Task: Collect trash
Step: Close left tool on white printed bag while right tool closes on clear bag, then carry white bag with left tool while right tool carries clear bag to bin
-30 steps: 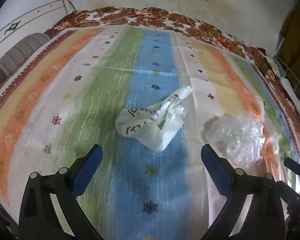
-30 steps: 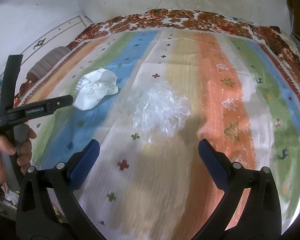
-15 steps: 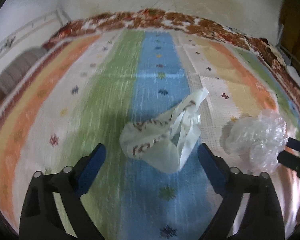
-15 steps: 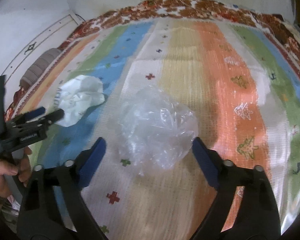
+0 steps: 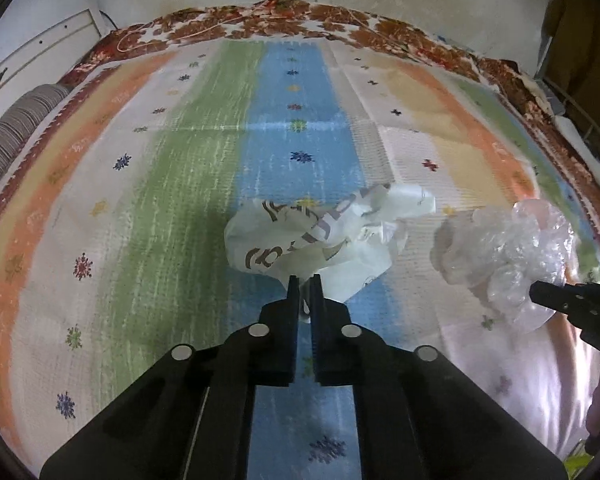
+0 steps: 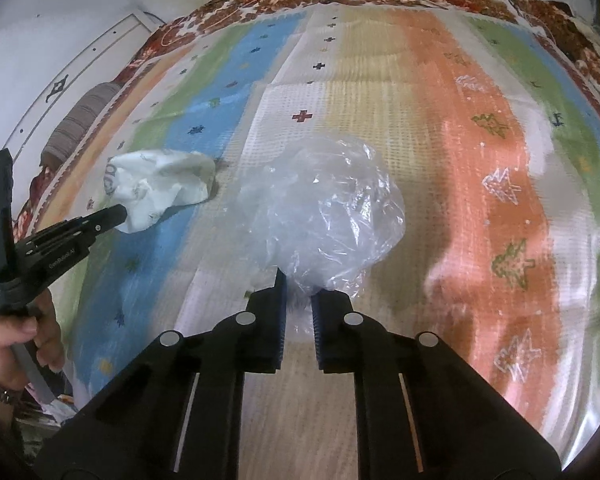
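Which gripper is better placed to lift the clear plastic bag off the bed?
Right. The right gripper has just closed on the clear plastic bag; the left gripper is clamped on the white printed bag.

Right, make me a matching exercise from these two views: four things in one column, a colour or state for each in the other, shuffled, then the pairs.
1. left gripper
2. right gripper
3. rolled bolster
4. striped mat

A. lies at the mat's far left edge
B. shut on the clear plastic bag
C. spread flat under both bags
D. shut on the white printed bag

Pairs: 1-D, 2-B, 3-A, 4-C
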{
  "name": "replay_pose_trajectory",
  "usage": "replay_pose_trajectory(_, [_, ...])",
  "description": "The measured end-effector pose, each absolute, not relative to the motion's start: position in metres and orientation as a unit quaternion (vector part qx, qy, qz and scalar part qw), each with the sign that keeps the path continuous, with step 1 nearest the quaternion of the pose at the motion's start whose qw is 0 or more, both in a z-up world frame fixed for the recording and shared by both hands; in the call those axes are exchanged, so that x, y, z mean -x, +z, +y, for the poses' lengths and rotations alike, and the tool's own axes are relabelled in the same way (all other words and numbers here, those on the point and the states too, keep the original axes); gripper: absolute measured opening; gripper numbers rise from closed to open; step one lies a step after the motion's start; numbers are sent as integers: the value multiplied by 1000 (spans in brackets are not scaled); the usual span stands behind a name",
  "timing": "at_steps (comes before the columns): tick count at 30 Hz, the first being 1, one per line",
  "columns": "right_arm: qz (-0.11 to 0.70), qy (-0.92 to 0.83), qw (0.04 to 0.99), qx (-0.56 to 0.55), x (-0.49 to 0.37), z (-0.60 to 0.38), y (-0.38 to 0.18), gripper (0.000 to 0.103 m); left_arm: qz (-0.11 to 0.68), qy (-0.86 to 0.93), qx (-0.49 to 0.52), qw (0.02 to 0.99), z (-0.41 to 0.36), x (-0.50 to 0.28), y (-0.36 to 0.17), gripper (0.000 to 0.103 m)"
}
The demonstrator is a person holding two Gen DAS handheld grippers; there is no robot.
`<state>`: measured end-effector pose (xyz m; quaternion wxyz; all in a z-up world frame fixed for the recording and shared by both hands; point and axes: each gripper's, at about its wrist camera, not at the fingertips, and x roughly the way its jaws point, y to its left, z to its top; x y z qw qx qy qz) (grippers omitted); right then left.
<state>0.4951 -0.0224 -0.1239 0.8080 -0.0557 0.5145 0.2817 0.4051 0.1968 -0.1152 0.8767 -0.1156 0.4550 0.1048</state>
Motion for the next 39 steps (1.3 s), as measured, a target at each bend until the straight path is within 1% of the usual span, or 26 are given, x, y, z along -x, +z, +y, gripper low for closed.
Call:
replay_pose_trajectory(6, [496, 287, 815, 84, -471, -29, -99, 10, 449, 103, 130, 878, 186, -388, -95, 2])
replay_pose_trajectory(11, [478, 295, 823, 85, -448, -38, -72, 9, 449, 85, 144, 878, 171, -373, -72, 1])
replay_pose_trajectory(15, [467, 299, 827, 91, -429, -45, -54, 9, 445, 77, 126, 883, 150, -356, -51, 1])
replay_pose_trajectory(21, [453, 303, 833, 99, -398, -56, -35, 9, 434, 79, 136, 887, 134, -327, -25, 0])
replay_pose_trajectory(26, [441, 304, 838, 101, -372, -63, -15, 9, 420, 81, 123, 896, 115, -302, -4, 0])
replay_pose_trajectory(30, [438, 303, 841, 98, -351, -71, -3, 9, 416, 76, 128, 897, 106, -283, 7, 0])
replay_pose_trajectory(35, [427, 302, 846, 100, -323, -83, 8, 9, 411, 68, 165, 894, 102, -255, 14, 0])
replay_pose_trajectory(39, [421, 299, 851, 94, -303, -94, 13, 9, 406, 77, 154, 897, 96, -240, 18, 0])
